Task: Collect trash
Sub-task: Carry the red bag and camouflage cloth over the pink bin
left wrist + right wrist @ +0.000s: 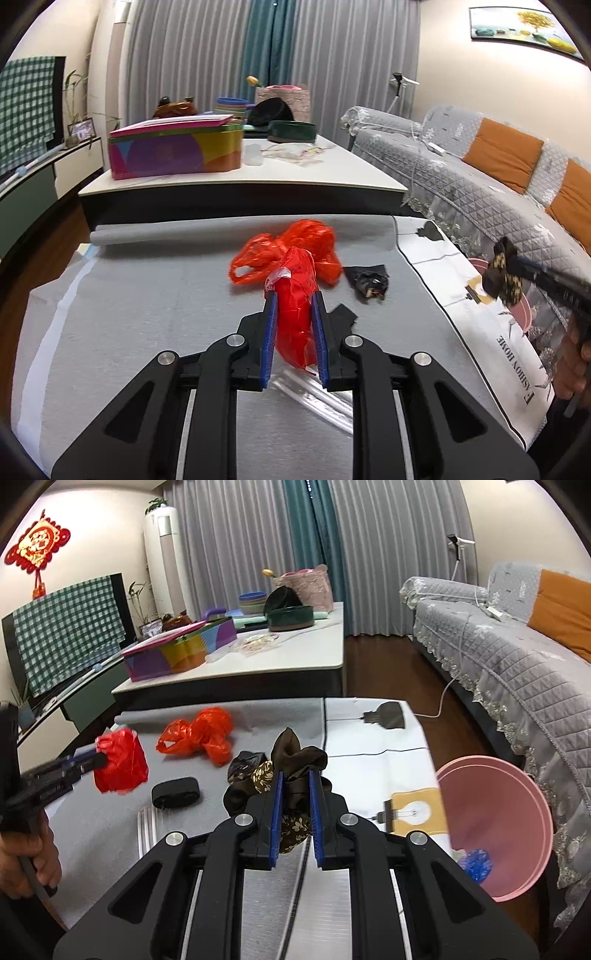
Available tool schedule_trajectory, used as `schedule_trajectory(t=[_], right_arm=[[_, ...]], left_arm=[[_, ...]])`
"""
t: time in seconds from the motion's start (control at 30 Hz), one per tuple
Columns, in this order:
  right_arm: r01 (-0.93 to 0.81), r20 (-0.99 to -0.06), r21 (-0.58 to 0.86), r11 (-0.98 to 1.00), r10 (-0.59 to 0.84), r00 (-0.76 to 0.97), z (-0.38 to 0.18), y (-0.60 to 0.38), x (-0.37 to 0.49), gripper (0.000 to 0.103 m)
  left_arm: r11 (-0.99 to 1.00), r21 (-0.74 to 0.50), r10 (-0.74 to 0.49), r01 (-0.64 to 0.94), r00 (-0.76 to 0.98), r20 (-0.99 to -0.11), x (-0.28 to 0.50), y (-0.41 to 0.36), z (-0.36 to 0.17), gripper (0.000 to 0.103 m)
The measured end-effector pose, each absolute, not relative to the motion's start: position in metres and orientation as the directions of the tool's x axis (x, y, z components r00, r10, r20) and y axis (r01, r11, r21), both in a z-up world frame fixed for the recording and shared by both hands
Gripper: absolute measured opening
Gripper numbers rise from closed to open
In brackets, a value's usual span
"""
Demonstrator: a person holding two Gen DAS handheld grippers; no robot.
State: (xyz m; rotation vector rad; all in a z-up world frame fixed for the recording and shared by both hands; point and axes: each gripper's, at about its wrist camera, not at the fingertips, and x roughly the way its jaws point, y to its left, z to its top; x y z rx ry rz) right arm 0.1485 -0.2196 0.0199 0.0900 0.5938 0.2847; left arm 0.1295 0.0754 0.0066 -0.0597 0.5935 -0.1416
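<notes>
Left gripper (293,299) clamped on crumpled red plastic wrapper (295,314), lifted above grey mat (147,295). Right gripper (295,779) clamped on brown floral-print wrapper (295,764), also raised off table. Orange plastic bag (295,243) lies on mat beyond left gripper. Crumpled black wrapper (367,282) just right of orange bag, on mat. Black band-like piece (175,793) on mat below orange bag in right view. Pink bin (495,827) stands off table's right edge, blue scrap (476,864) inside. Grey sofa (517,672) beyond bin.
</notes>
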Motion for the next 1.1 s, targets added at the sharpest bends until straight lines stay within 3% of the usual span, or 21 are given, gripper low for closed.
schedule_trajectory(t=[0.47, 1.1], right_arm=[[-0.146, -0.519, 0.102, 0.984, 0.178, 0.836, 0.053, -0.301, 0.157, 0.014], [0.080, -0.520, 0.193, 0.978, 0.033, 0.854, 0.019, -0.410, 0.167, 0.014]], left_arm=[[0.974, -0.125, -0.226, 0.188, 0.799, -0.557, 0.114, 0.029, 0.005, 0.018], [0.953, -0.125, -0.297, 0.275, 0.781, -0.550, 0.126, -0.076, 0.013, 0.018]])
